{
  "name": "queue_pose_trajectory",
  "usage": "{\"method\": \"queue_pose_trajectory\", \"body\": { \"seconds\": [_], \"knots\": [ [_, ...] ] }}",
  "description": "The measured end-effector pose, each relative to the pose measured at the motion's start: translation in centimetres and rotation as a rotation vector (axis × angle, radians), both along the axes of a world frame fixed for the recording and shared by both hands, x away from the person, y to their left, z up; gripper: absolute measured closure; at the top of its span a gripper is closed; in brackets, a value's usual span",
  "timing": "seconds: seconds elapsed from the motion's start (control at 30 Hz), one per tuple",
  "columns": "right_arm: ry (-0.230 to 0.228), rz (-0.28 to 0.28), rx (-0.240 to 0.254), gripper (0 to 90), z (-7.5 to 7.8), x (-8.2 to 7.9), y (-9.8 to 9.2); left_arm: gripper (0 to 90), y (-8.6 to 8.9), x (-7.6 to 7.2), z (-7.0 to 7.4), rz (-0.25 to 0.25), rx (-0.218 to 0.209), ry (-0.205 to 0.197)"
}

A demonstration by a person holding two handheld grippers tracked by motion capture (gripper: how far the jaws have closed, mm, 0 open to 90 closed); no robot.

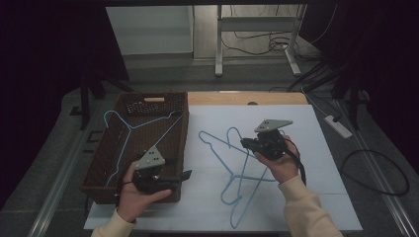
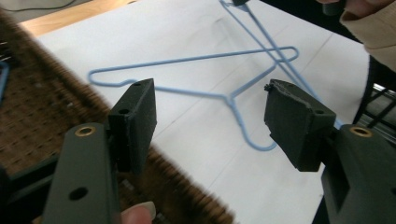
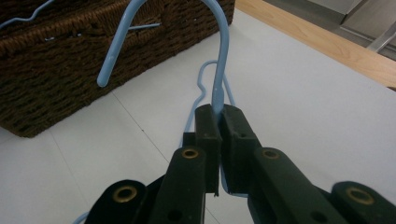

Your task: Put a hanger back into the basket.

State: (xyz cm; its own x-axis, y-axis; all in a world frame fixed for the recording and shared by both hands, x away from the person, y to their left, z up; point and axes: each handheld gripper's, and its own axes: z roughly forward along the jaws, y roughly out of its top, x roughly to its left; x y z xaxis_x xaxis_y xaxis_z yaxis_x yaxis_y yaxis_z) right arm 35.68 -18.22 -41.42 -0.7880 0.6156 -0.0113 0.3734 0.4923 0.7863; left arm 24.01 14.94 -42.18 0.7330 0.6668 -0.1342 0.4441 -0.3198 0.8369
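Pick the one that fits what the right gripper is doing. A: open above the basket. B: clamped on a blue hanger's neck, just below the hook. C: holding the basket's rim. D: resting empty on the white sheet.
B: the right gripper has both jaws pressed together on the blue hanger just below its hook.

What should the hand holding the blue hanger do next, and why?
Probably lift it and carry it over to the basket. The right gripper is shut on a blue hanger by its hook, one hanger already lies in the basket, and the left gripper is open, empty.

The right claw (image 1: 245,143) grips a blue hanger (image 1: 237,173) on the white table (image 1: 296,197), beside a wicker basket (image 1: 180,118).
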Motion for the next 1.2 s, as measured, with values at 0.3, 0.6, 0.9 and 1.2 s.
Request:
{"method": "queue_pose_trajectory", "body": {
  "seconds": [0.3,0.6,0.9,1.2],
  "knots": [
    [-0.011,-0.003,0.020,86.4,0.3,-0.3,0.3,34.5,-4.1,0.7,0.3,-0.056,-0.003,0.045],
    [-0.049,-0.011,0.029,86.5,1.1,-1.2,0.8,33.8,-8.4,2.1,-0.6,-0.123,0.001,0.115],
    [-0.074,-0.026,0.051,86.4,1.6,-1.6,0.8,34.0,-10.5,2.9,-1.7,-0.146,-0.005,0.169],
    [-0.093,-0.035,0.067,86.4,1.9,-1.9,0.8,59.0,-12.2,3.5,-3.0,-0.197,-0.013,0.225]
  ]
}}
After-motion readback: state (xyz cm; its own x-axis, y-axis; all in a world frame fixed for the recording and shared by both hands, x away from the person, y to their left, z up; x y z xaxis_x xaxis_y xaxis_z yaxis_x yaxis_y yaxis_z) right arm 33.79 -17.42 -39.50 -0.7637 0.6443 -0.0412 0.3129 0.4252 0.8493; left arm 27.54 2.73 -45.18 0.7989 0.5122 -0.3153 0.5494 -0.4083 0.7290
